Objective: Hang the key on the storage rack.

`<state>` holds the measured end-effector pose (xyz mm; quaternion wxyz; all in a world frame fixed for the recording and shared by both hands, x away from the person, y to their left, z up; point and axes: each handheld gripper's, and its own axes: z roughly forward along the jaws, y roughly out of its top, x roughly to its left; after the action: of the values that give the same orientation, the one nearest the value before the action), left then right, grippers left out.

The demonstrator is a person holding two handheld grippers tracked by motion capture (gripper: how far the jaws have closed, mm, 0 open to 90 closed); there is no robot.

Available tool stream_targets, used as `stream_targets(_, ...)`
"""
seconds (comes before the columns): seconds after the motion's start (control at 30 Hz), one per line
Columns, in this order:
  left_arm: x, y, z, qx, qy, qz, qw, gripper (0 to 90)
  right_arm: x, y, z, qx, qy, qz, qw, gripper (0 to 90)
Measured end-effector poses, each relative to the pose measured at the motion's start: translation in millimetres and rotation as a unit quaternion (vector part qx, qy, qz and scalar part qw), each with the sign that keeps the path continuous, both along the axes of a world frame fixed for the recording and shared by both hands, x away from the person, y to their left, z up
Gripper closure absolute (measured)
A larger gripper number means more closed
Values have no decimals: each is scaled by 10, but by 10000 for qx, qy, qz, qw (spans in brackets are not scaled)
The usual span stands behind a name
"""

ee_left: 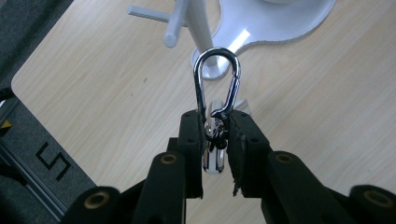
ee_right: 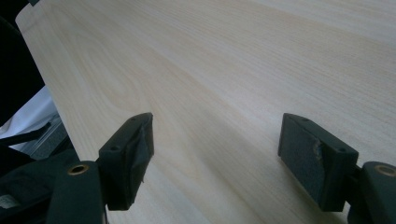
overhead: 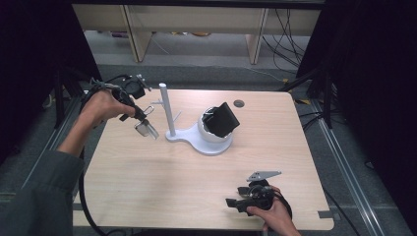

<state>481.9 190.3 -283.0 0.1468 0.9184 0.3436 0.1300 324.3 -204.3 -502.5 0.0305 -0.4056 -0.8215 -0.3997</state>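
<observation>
My right claw (overhead: 231, 202) rests nearest me on the pale wood-grain bench (overhead: 147, 182), its matte black pads spread wide with nothing between them. Farther off, my left claw (ee_left: 215, 135) pinches the narrow end of a polished chrome carabiner (ee_left: 217, 84), whose pear-shaped loop stands clear above the pads, raised over the bench. Just beyond it stands a smooth white stand (overhead: 172, 133) with a slim round post and short pegs, its rounded base carrying a black boxy object (overhead: 222, 119).

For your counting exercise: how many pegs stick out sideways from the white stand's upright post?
2. One peg points away to the left in the left gripper view; the other peg slants toward the camera, beside the post. Others may be hidden.
</observation>
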Motion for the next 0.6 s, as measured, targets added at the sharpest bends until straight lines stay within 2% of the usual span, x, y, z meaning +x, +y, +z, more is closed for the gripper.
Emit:
stream_targets(0.1,60,31,37,-37,-54,11,10000,752,5,2,1,-99,-6,-51,9999,278)
stream_targets(0.23,100,7,29,-64,-84,148,9998,752,2,-7,5,-102,-7,-55,9999,278)
stream_targets(0.27,139,8,23,-116,-85,166,9998,752,1,-1,7,-65,64,-77,9999,278)
stream_targets(0.3,139,8,23,-116,-85,166,9998,752,1,-1,7,-65,64,-77,9999,278)
stream_targets(0.33,171,9,15,-5,-65,163,9998,752,6,4,-7,-32,31,10,10000,279)
stream_targets(0.37,171,9,15,-5,-65,163,9998,752,-4,2,0,-91,10,-39,10000,278)
stream_targets(0.4,186,7,-2,-107,-53,273,9996,752,-2,6,0,-107,3,-45,9999,279)
stream_targets(0.5,216,21,-20,-106,-56,285,9995,752,1,10,3,-87,7,-21,10000,278)
stream_targets(0.53,226,23,-28,-69,-62,292,9995,752,-11,19,-1,-59,71,-3,10000,278)
stream_targets(0.6,238,14,-45,-153,-45,285,9995,752,-11,18,0,-70,73,1,9999,278)
